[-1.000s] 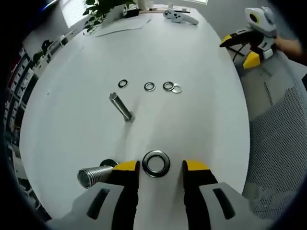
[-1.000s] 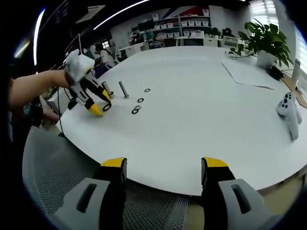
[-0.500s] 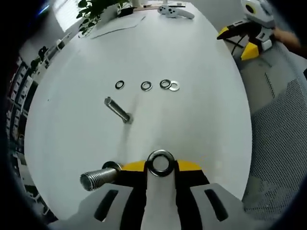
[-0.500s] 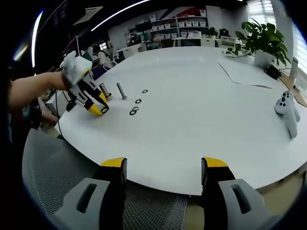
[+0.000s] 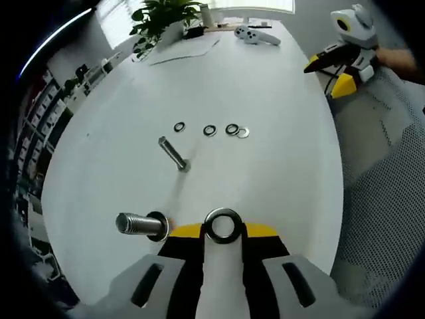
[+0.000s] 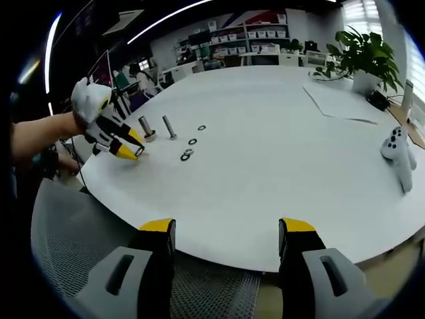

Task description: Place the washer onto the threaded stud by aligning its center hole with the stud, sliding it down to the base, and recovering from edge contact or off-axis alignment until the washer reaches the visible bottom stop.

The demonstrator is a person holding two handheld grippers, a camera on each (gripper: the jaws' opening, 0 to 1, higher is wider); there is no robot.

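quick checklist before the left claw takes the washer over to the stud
1. Washer gripped: ok, left claw shut on its lower edge.
2. Washer hole unobstructed: ok, open above the fingertips.
3. Target stud upright on white table: ok, judged from the right gripper view.
4. Hole aligned with stud: not ok, stud sits beside the claw.
5. Thinner bolt and spare washers out of the path: ok, farther off.
6. Right claw clear: ok, open at the table edge.

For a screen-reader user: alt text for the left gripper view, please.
The left gripper is shut on a large washer above a white table, beside a threaded stud. Farther off stand a second stud and a row of small washers.
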